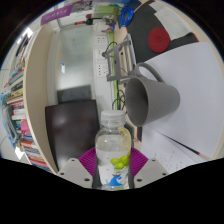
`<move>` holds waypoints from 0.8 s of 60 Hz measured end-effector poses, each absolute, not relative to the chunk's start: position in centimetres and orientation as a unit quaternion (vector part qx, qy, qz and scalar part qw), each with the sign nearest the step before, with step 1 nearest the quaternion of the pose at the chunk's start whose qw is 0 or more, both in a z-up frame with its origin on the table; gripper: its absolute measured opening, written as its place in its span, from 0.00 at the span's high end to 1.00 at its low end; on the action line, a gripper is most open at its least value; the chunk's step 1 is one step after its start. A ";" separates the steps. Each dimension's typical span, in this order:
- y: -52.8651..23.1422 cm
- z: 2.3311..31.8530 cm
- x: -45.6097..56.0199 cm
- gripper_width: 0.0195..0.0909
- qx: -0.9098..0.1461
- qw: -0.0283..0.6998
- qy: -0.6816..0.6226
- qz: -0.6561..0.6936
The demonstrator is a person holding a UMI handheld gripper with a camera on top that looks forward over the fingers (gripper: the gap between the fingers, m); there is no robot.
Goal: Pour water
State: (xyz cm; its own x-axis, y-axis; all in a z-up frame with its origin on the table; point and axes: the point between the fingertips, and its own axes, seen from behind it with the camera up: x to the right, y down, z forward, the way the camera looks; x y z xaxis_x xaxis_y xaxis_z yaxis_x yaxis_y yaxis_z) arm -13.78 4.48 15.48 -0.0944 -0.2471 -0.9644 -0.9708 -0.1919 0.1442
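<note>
The gripper (113,165) grips the water bottle (113,150) between both fingers, upright; the grey cup (152,97) beyond awaits, pouring not begun.

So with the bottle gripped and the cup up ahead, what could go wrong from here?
1. The bottle sits between the pink pads of the gripper with its white cap on, so tilting now would probably pour nothing.
2. The grey cup appears tilted toward the bottle, so water could miss it or run back out.
3. White sheets lie beside the cup, so a spill may wet them.
</note>
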 end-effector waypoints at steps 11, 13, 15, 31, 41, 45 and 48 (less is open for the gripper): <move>4.6 15.3 -12.7 0.69 -0.511 0.294 0.588 0.554; 4.6 15.2 -12.8 0.69 -0.513 0.284 0.590 0.555; 4.6 15.1 -13.0 0.69 -0.517 0.279 0.588 0.556; 4.5 20.7 -9.2 0.69 -0.611 0.403 0.478 0.485; 4.6 22.8 0.7 0.68 -0.736 0.560 0.306 0.226; 4.3 24.8 4.5 0.68 -0.759 0.590 0.249 0.117; 4.2 25.0 7.4 0.68 -0.761 0.608 0.219 0.056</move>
